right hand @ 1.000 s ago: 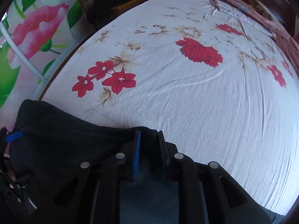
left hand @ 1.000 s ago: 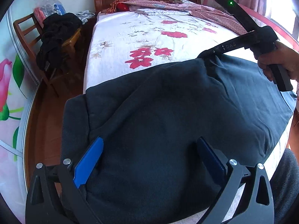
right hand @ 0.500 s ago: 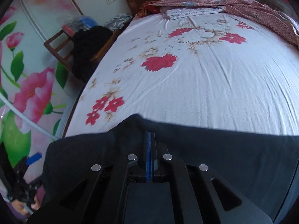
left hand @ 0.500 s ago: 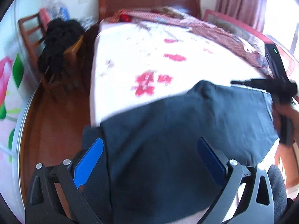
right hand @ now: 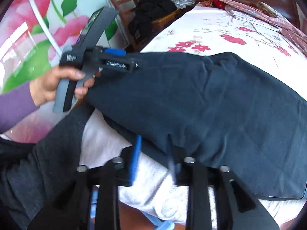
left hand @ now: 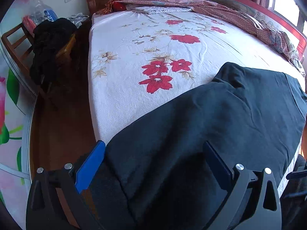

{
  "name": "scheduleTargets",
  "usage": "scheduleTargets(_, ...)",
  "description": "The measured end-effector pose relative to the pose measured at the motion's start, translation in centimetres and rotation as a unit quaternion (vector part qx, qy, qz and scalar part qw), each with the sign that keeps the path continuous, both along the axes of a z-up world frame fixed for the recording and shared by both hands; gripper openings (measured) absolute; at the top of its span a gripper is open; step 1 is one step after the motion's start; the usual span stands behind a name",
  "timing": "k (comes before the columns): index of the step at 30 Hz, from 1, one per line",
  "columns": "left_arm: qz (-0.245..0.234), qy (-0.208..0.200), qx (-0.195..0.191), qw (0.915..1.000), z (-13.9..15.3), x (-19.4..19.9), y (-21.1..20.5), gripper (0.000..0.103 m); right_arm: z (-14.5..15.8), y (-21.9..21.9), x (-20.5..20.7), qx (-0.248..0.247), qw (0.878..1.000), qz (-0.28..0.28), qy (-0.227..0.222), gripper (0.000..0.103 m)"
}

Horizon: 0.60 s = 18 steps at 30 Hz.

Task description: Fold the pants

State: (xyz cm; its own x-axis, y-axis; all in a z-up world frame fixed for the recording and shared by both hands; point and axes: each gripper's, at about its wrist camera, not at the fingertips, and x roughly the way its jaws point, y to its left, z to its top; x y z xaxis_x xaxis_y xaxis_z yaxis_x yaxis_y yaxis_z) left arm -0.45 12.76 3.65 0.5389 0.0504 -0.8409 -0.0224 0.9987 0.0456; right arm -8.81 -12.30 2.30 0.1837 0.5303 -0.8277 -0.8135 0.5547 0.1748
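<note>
Left wrist view: left claw (left hand: 153,164) stands wide open, blue pads (left hand: 90,167) spread to either side of the pants (left hand: 220,118), nothing pinched; the cloth passes between the fingers, contact with the pads can't be told. The dark pants lie across the bed's (left hand: 134,95) near edge, running from the near left corner toward the right edge, one end bunched into a hump further in on the sheet. A chair (left hand: 21,44) piled with dark clothes (left hand: 51,44) sits by the bed's left side; a red patterned blanket (left hand: 220,9) lies along the headboard end and right side. Right wrist view: right claw (right hand: 153,159) is partly open and opening, image blurred; its pads (right hand: 135,159) sit at the pants' (right hand: 211,103) near hem at the bed's (right hand: 220,30) near edge, not pressing on cloth, white sheet showing in the gap. The pants lie flat along that edge in a folded band. The left claw (right hand: 122,59) is at the band's left end, held by a hand (right hand: 57,82) in a purple sleeve (right hand: 13,107); from here I can't tell if it grips anything. Chair (right hand: 124,2) with clothes (right hand: 151,9) beyond, by the flowered wall.
</note>
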Motion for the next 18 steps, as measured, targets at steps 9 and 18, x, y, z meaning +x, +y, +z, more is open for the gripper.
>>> scheduleTargets(9, 0.001, 0.004, -0.004, 1.0000, 0.1, 0.1, 0.3, 0.101, -1.5, 2.3, -2.1, -0.081, 0.983, 0.073, -0.150, 0.042)
scheduleTargets(18, -0.002, 0.006, 0.004, 1.0000, -0.1, 0.3, 0.5, 0.101, -1.1, 3.0, -2.9, -0.104, 0.974, 0.091, -0.181, 0.004)
